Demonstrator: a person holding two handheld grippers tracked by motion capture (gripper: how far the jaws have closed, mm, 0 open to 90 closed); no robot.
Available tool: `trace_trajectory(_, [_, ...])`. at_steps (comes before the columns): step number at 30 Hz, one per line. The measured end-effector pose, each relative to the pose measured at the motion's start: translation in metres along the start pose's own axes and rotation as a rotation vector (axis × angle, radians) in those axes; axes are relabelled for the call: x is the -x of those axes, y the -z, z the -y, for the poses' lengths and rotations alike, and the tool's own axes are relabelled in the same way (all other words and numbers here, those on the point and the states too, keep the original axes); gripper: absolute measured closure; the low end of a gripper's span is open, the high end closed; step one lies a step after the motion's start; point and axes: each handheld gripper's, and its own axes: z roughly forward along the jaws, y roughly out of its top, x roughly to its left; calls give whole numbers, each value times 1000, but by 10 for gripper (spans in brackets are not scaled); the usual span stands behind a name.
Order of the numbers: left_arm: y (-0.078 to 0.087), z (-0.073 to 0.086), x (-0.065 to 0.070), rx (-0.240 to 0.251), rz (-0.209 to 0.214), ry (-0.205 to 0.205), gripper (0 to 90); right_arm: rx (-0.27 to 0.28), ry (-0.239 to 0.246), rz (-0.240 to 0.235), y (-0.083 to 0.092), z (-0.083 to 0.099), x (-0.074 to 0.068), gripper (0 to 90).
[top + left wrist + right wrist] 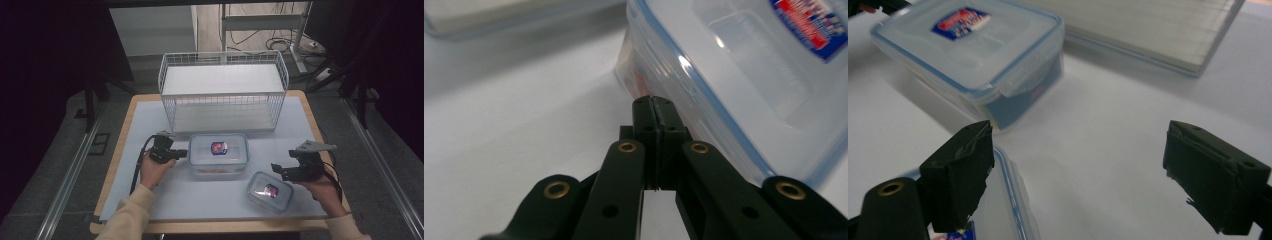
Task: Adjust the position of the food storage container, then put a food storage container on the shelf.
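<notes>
A large clear lidded container (218, 152) with a blue rim and a red-and-blue label stands mid-table. My left gripper (181, 153) is at its left end, jaws shut with nothing between them. In the left gripper view the closed tips (654, 102) point at the large container's side wall (734, 85), right up against it. A smaller clear container (270, 191) lies at the front right. My right gripper (276, 169) hovers just to its right, open. In the right gripper view the open gripper (1078, 165) has the small container's edge (1008, 200) below its left jaw and the large container (973, 45) beyond.
A white wire basket (223, 92) stands at the back of the white mat (200, 200), just behind the large container; its base (1148, 30) is seen in the right gripper view. Wooden table edges frame the mat. Cables lie on the floor behind.
</notes>
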Motion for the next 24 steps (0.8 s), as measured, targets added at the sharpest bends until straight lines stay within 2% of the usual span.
trace_trajectory(3, [15, 1, 1, 39, -2, -15, 900, 39, -23, -21, 1, -3, 1, 123])
trace_trajectory(6, [29, 4, 3, 70, 0, -23, 897, 44, -54, -28, 3, -4, 1, 124])
trace_trajectory(9, [41, 6, 7, 95, 19, -29, 891, 54, -58, -32, 5, -5, 1, 123])
trace_trajectory(12, [47, 11, 11, 90, 9, -43, 883, 57, -54, -41, 6, -6, -2, 123])
trace_trajectory(18, [51, 13, 12, 101, 20, -29, 862, 47, -35, -48, 5, -8, -6, 124])
trace_trajectory(20, [51, 13, 13, 108, 12, -28, 629, 50, -33, -47, 5, -8, -5, 124])
trace_trajectory(21, [51, 12, 14, 120, 7, -20, 629, 53, -37, -51, 5, -9, -5, 123])
trace_trajectory(22, [51, 12, 15, 133, 13, -8, 535, 55, -44, -57, 5, -9, -4, 122])
trace_trajectory(23, [51, 11, 14, 131, 33, 0, 388, 59, -55, -69, 4, -9, -3, 122])
trace_trajectory(24, [50, 10, 14, 127, 58, 22, 388, 59, -55, -69, 4, -9, -3, 122])
